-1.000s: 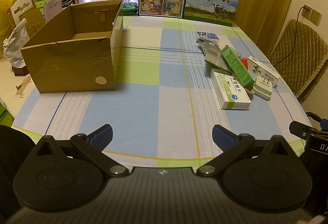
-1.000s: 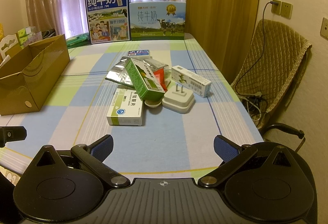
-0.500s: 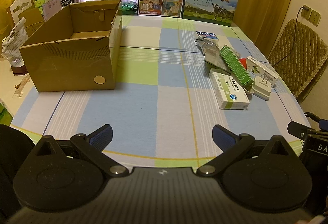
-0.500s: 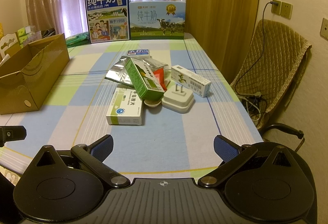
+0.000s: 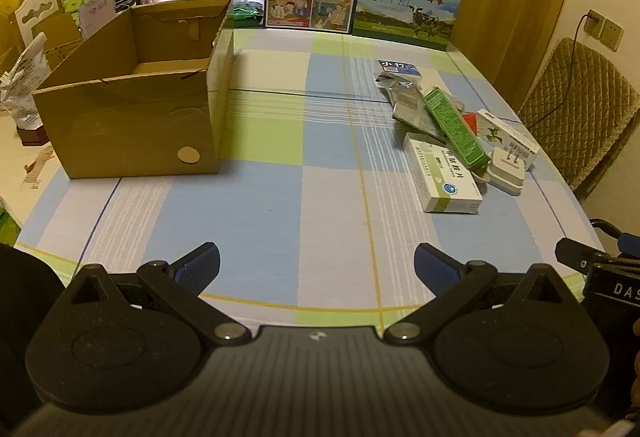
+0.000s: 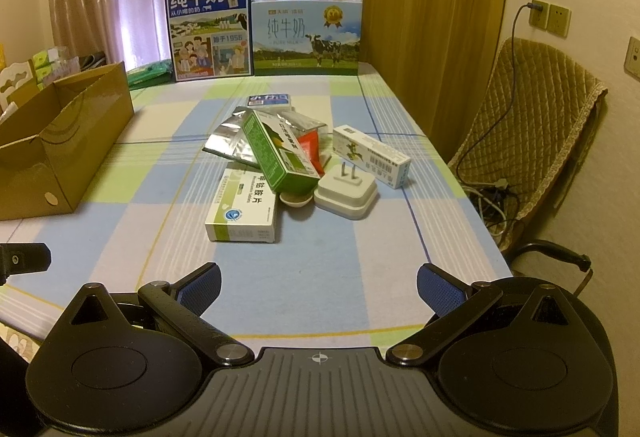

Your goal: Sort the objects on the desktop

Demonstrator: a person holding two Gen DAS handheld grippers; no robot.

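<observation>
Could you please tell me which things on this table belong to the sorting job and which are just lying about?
For the job: cardboard box; white medicine box; green box; white plug; long white box; foil packets.

Lying about: two milk cartons; padded chair; curtains.

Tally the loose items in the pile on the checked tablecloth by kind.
Cardboard medicine boxes: 3 (white-and-green box, green box, white box with blue end)
Foil pouches: 2 (silver, red)
White plug adapter: 1
Blue-and-white packet: 1
Small white dish: 1
Total: 8
</observation>
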